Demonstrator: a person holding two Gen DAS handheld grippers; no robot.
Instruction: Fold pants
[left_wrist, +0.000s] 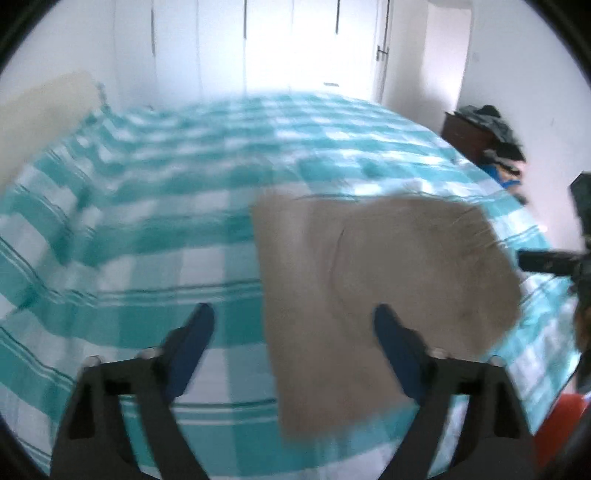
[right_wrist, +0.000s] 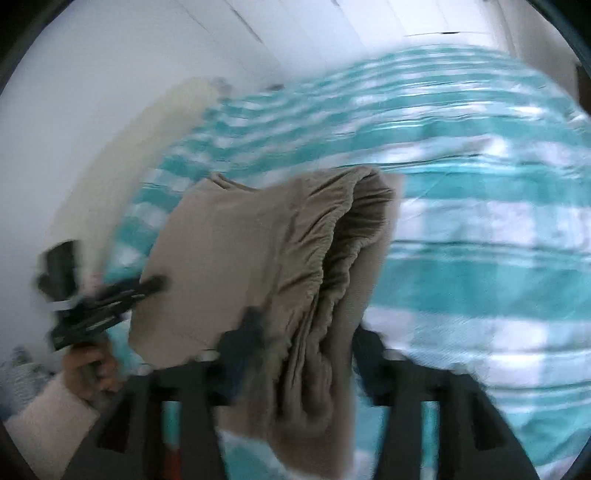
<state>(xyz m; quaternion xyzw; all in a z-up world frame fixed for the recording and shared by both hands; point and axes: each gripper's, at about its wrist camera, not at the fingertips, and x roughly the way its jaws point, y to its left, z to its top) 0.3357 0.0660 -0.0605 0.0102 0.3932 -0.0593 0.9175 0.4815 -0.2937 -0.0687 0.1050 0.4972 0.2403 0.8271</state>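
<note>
Beige pants (left_wrist: 388, 266), folded into a thick rectangle, lie on the teal-and-white checked bed cover (left_wrist: 147, 221). My left gripper (left_wrist: 293, 317) hovers above the fold's left edge, jaws wide and open, gripping nothing. In the right wrist view the gathered waistband end of the pants (right_wrist: 325, 258) points at the camera and lies between the fingers of my right gripper (right_wrist: 308, 330). That gripper is open and I see no pad pressing the cloth, though the picture is blurred. One of its fingers (left_wrist: 543, 260) shows just off the pants' right edge. The left gripper (right_wrist: 147, 290), in a hand (right_wrist: 88, 365), sits at the fold's left edge.
A cream headboard (left_wrist: 44, 110) borders the bed's left side. White wardrobe doors (left_wrist: 258, 44) stand behind. A dark nightstand piled with clothes (left_wrist: 487, 129) is at the far right, and something red (left_wrist: 561, 417) lies low beside the bed. The checked cover (right_wrist: 480, 221) stretches right of the pants.
</note>
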